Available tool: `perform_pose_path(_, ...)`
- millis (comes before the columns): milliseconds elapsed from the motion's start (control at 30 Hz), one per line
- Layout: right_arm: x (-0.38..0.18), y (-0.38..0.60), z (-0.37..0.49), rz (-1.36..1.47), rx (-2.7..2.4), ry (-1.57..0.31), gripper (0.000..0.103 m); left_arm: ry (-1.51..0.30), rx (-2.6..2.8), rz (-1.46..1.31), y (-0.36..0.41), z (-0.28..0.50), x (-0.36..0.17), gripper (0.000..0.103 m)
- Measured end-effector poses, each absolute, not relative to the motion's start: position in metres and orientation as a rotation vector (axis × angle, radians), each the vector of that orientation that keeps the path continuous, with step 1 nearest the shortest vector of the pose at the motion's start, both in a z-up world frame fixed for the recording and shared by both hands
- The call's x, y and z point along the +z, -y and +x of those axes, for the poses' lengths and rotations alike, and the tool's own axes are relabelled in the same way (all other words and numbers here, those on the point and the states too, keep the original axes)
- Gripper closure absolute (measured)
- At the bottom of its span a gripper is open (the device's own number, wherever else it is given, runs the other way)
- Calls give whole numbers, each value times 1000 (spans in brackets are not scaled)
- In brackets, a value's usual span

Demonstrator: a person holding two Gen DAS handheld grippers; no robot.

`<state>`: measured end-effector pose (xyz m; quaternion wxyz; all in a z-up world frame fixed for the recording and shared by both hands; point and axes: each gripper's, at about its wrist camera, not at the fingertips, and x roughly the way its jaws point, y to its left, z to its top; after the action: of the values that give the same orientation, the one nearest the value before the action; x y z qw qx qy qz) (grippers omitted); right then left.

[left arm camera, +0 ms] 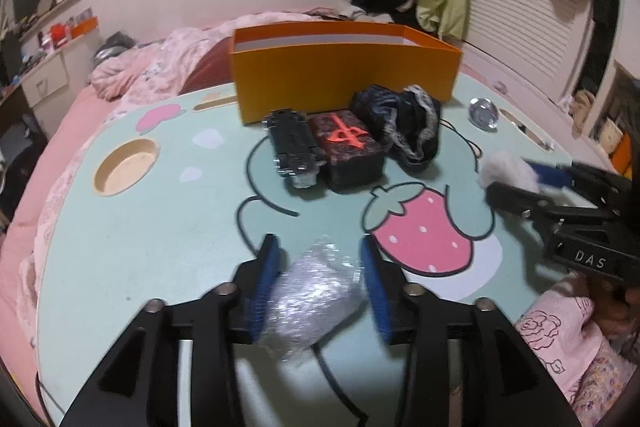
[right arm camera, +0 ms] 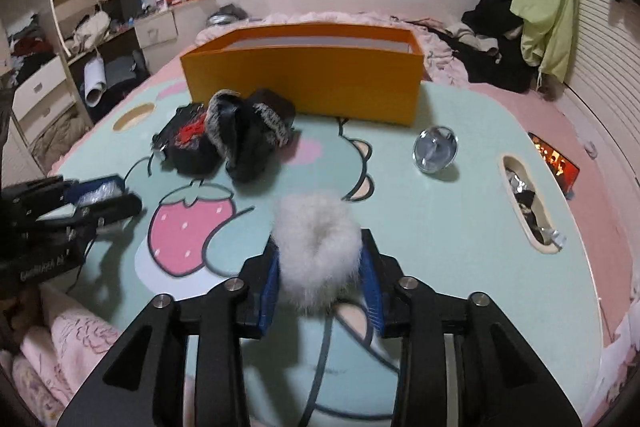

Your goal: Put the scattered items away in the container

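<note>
An orange box (left arm camera: pixel 344 83) (right arm camera: pixel 304 87) stands open at the far side of the mint lap table (left arm camera: pixel 160 227). In front of it lie a black metal-studded item (left arm camera: pixel 294 151), a black case with a red mark (left arm camera: pixel 348 151) (right arm camera: pixel 188 143) and dark furry scrunchies (left arm camera: pixel 404 123) (right arm camera: pixel 252 135). A bubble-wrapped packet (left arm camera: pixel 316 295) lies between the jaws of my left gripper (left arm camera: pixel 318 241) (right arm camera: pixel 116 195); the left pad touches it and the right stands just off it. A white fluffy scrunchie (right arm camera: pixel 318 255) (left arm camera: pixel 508 167) sits uncompressed between the pads of my right gripper (right arm camera: pixel 320 241) (left arm camera: pixel 516 179).
A clear glass disc (left arm camera: pixel 484 113) (right arm camera: pixel 435 149) lies right of the box. The table has a round cup recess (left arm camera: pixel 126 167) at the left and a slot holding small items (right arm camera: pixel 528 203) at the right. It stands on a pink bed. A person's pink sleeve (left arm camera: pixel 560 331) is near.
</note>
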<state>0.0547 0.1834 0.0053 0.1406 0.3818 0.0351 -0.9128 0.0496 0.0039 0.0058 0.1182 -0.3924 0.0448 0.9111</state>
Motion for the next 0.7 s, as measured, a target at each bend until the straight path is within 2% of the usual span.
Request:
perform_pose_path(33,4,-183,54,1108,-2652,-100,31,-154,2654,-1169,-8,48,3,5)
perform_pose_path(67,4,-183,55,1108,-2661,-95,26,-163,2644,-1185,-10,47,1,0)
perform_pose_path(467,3,-180,50,1116,-2675,-129,21,-150,2649,-1183,-8,49,2,2)
perform_pose_path(500,3,-181,50,1117,-2677,-127,20,-147,2656,-1178,-7,50,2,7)
perform_pose_path(567,4,-181,50,1118,-2679,-126,20,-134,2680,-1164,-3,52,5,25)
perform_pose_path(633,4,-181,49,1118,-2680,-125,20,-100,2709,-1146,3,53,8,73)
perform_pose_path(700,4,-182,49,1116,-2685,-124,20,-55,2705,-1139,8,52,9,72)
